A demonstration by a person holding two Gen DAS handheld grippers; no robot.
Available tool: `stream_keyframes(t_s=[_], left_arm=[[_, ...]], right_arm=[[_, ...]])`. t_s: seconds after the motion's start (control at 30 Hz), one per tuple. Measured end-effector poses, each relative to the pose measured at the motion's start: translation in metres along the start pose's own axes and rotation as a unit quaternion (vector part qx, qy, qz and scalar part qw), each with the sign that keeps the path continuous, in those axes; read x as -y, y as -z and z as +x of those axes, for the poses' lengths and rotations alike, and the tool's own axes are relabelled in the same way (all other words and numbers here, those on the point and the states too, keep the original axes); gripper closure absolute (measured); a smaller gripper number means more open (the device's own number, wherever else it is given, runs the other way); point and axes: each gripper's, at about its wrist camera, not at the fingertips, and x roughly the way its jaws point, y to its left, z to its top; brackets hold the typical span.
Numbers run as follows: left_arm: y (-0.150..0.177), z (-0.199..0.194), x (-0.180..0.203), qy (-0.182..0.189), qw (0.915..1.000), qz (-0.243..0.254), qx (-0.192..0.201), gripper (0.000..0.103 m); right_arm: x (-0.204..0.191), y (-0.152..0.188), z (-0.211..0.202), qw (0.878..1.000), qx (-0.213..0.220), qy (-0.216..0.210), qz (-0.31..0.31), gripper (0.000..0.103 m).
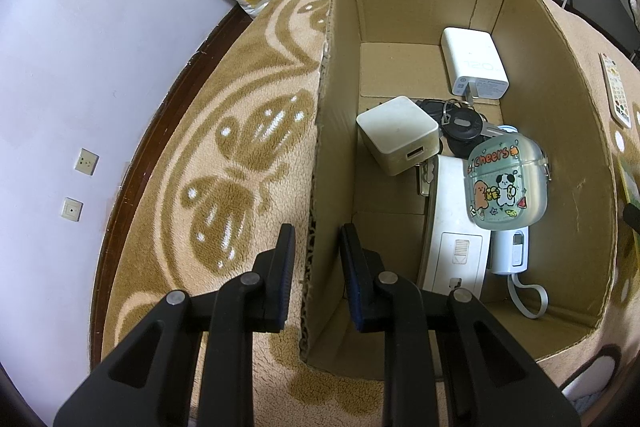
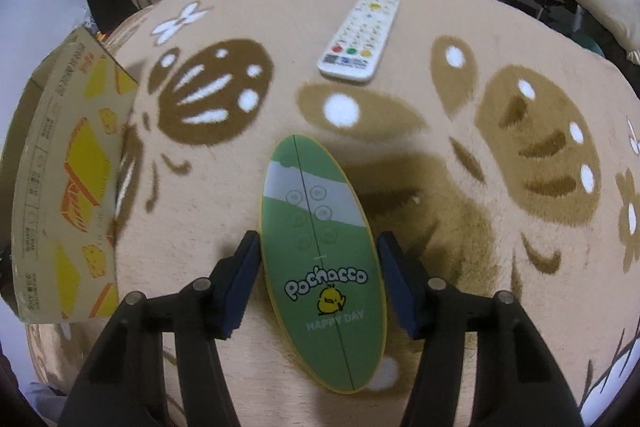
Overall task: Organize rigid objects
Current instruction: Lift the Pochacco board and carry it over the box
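In the left wrist view, the left gripper (image 1: 316, 247) straddles the near left wall of an open cardboard box (image 1: 560, 131): one finger is outside over the patterned blanket (image 1: 224, 131), the other inside, and the wall's corrugated edge runs up between them. A sliver of space shows on each side of the wall, so the jaws stand slightly apart and do not visibly pinch it. Ahead and to the right, on the box floor, lie a cream USB charger cube (image 1: 396, 141), a white power adapter (image 1: 474, 67) farther off, a black key fob with keys (image 1: 462, 125), a clear "Cheers" earbud case (image 1: 506, 183) resting on a white flat device (image 1: 452, 223), and a pale blue gadget with a strap (image 1: 514, 251).

In the right wrist view, the right gripper (image 2: 318, 279) is spread wide around a green "Pochacco" case (image 2: 320, 259) lying on the blanket. The left pad sits at its edge; the right pad is just clear of it. A white remote control (image 2: 360, 37) lies well ahead, and the box's printed outer side stands far to the left.
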Motion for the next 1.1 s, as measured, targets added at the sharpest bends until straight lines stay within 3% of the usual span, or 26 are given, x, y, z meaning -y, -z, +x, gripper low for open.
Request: stream_keyframes(t_s=[0.53,0.93,1.1], left_arm=[[0.001,0.0,0.001,-0.003,1.0,0.002,0.001,0.08],[0.001,-0.001,0.002,-0.003,1.0,0.003,-0.001,0.081],[0.001,0.0,0.002,-0.002,1.0,0.004,-0.001,0.081]], right_arm=[[-0.041,-0.022,-0.062,0.997,0.06,-0.03,-0.03,0.04],[-0.104,-0.046,-0.088,0.987,0.107,-0.107,-0.049,0.04],[-0.131,-0.046,-0.09,0.983,0.106,-0.134,-0.067,0.04]])
